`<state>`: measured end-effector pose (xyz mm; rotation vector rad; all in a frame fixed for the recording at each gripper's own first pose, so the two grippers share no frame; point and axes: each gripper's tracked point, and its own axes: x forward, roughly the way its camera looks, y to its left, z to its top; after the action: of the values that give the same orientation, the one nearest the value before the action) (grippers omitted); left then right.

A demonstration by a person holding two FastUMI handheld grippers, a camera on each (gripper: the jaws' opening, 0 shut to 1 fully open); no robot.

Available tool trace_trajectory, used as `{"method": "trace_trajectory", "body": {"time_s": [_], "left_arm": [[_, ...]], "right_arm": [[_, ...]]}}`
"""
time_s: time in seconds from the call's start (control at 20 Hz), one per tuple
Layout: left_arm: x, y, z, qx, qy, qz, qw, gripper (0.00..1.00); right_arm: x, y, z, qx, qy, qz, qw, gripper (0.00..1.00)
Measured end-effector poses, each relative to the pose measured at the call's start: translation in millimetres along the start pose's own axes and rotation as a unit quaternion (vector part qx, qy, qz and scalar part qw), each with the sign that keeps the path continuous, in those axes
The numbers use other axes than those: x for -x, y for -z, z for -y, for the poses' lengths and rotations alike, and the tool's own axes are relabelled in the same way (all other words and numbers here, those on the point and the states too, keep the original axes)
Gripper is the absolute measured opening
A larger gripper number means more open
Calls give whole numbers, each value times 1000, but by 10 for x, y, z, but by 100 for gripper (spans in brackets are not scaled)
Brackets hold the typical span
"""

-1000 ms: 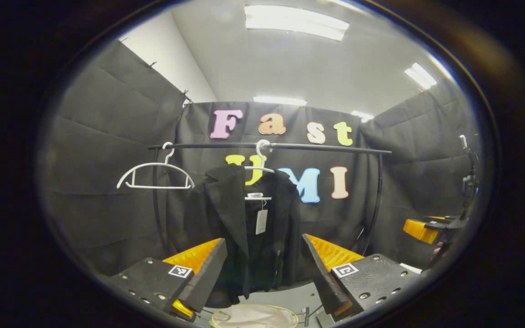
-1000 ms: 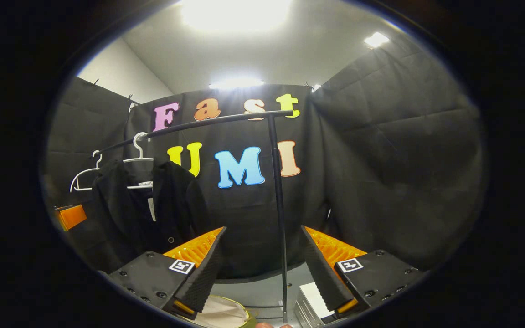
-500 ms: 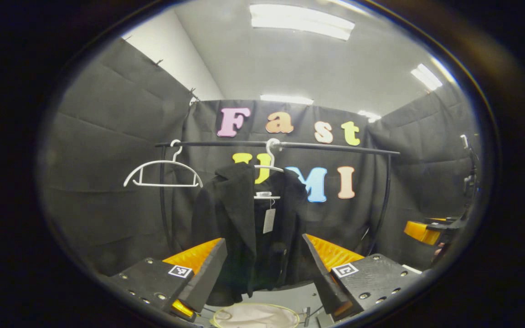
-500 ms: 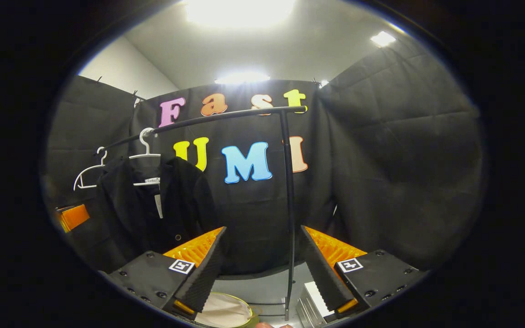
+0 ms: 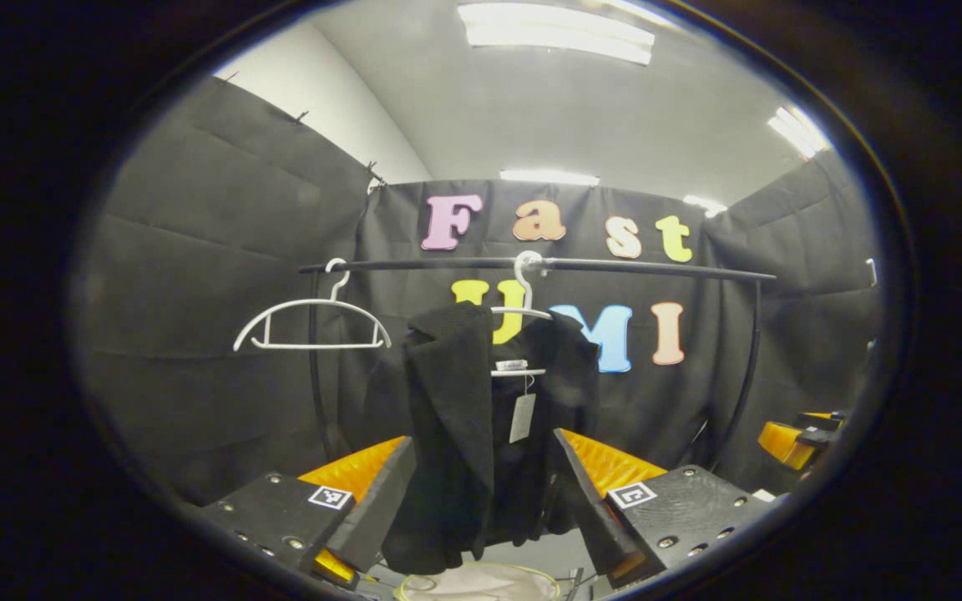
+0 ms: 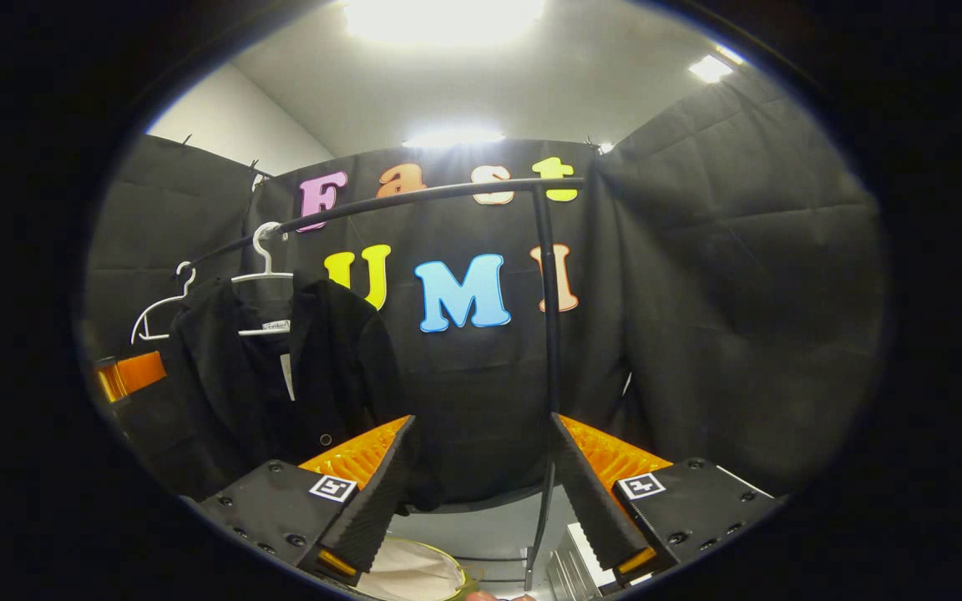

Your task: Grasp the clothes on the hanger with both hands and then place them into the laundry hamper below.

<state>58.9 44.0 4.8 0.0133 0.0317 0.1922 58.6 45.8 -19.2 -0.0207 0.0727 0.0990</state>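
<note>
Two wide-open grippers, left gripper (image 5: 481,501) and right gripper (image 6: 481,492), short of black hanging coat (image 5: 456,434); cream round hamper (image 5: 481,583) at 6 o'clock, unfilled.

Black cloth walls (image 6: 740,275) enclosed the booth, white wall (image 5: 331,108) above. Ceiling light panels (image 5: 556,25) were lit. Black garment rail (image 5: 615,267) stood on grey floor (image 6: 481,526).

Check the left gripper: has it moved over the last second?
Yes. In the left gripper view the black jacket and rail have shifted right and grown, so the left gripper swung left and closer.
</note>
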Motion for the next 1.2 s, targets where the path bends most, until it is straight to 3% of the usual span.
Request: {"method": "trace_trajectory", "body": {"time_s": [0.2, 0.3, 0.35, 0.55, 0.7, 0.75, 0.8, 1.2], "left_arm": [[-320, 44, -35, -5, -38, -9, 999, 94], [-519, 134, -6, 11, -47, -20, 999, 95], [-625, 209, -19, 21, -55, -27, 998, 94], [-964, 386, -37, 59, -87, -45, 993, 94], [-1157, 474, -86, 60, -109, -53, 991, 94], [-1216, 493, -97, 59, -117, -54, 990, 94], [-1265, 515, -110, 59, -124, -56, 989, 94], [-1694, 586, -86, 63, -168, -55, 982, 94]], "right_arm": [[-410, -3, -101, -5, -24, 1, 1000, 98], [-572, -12, -118, -4, -33, 7, 999, 93], [-648, 10, -147, -6, -40, 5, 999, 98], [-960, 92, -290, -4, -77, -5, 997, 98], [-1151, 131, -391, -5, -101, -10, 995, 98], [-1211, 140, -411, -4, -108, -11, 994, 93], [-1274, 156, -434, -3, -113, -13, 993, 98], [-1767, 289, -515, 1, -144, -34, 989, 98]]}}
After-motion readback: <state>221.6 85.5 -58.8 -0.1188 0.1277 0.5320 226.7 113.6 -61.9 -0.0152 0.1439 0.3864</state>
